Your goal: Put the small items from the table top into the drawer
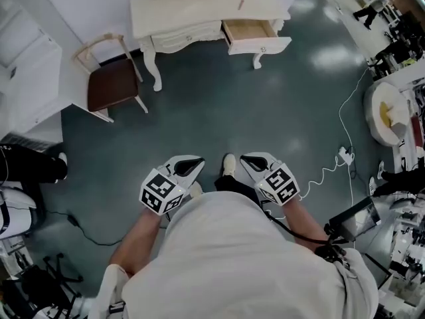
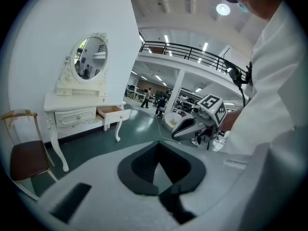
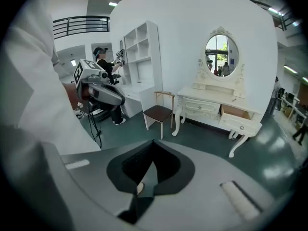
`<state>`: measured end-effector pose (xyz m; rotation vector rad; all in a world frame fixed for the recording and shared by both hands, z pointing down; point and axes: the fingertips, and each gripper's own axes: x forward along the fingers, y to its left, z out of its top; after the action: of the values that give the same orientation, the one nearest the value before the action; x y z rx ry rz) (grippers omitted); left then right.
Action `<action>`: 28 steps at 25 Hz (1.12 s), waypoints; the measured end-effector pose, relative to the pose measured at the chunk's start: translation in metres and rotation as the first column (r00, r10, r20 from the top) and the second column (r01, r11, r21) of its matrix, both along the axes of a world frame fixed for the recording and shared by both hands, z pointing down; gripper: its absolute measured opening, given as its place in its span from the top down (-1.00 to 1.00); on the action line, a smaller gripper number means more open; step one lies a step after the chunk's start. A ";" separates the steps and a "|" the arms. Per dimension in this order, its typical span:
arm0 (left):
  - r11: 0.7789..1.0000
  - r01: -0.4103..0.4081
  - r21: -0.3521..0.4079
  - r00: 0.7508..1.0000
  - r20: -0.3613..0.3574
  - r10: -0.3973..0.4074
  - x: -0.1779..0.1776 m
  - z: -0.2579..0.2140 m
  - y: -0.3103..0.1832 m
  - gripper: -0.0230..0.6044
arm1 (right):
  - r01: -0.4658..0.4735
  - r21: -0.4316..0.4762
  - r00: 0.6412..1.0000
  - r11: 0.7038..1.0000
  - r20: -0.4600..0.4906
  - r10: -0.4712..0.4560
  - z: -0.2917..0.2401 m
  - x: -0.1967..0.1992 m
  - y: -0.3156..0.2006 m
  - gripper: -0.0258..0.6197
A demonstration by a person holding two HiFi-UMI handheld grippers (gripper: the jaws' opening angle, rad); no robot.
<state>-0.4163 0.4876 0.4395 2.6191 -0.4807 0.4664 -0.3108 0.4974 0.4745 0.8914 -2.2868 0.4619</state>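
Note:
The white dressing table point(image 1: 199, 8) stands against the far wall, a few steps away across the green floor. Its right drawer point(image 1: 255, 35) is pulled open and looks empty. A small thin item point(image 1: 240, 4) lies on the table top. I hold both grippers close to my body, far from the table. The left gripper point(image 1: 196, 160) is shut with nothing in it, and so is the right gripper point(image 1: 244, 159). In the left gripper view the drawer point(image 2: 113, 112) shows at the left and the right gripper point(image 2: 177, 134) floats beside it. The right gripper view shows the drawer point(image 3: 238, 117).
A wooden chair with a brown seat point(image 1: 113, 82) stands left of the table. A white shelf unit point(image 1: 26, 65) fills the left wall. A white cable and plug point(image 1: 342, 155) lie on the floor at the right, near equipment. Another person point(image 1: 26, 165) stands at the left.

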 end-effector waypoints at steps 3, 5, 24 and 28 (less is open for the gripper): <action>1.000 -0.015 0.008 1.000 0.009 0.015 0.020 -0.004 -0.008 0.92 | -0.023 -0.004 0.999 1.000 0.028 0.023 -0.001 0.018 -0.009 0.92; 1.000 -0.023 0.011 1.000 0.016 0.022 0.038 -0.006 -0.018 0.92 | -0.038 0.005 0.998 0.999 0.041 0.037 -0.003 0.036 -0.021 0.92; 1.000 0.022 0.014 0.994 0.104 -0.023 0.237 0.001 -0.165 0.78 | -0.138 0.016 0.986 0.990 0.100 0.136 0.012 0.248 -0.141 0.84; 1.000 0.014 0.013 0.993 0.115 -0.015 0.258 0.006 -0.195 0.83 | -0.188 -0.008 0.976 0.982 0.112 0.187 0.021 0.272 -0.162 0.92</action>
<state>-0.1582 0.2923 0.4452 2.6082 -0.5402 0.6144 -0.0386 0.3356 0.4959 1.1146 -2.3146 0.6048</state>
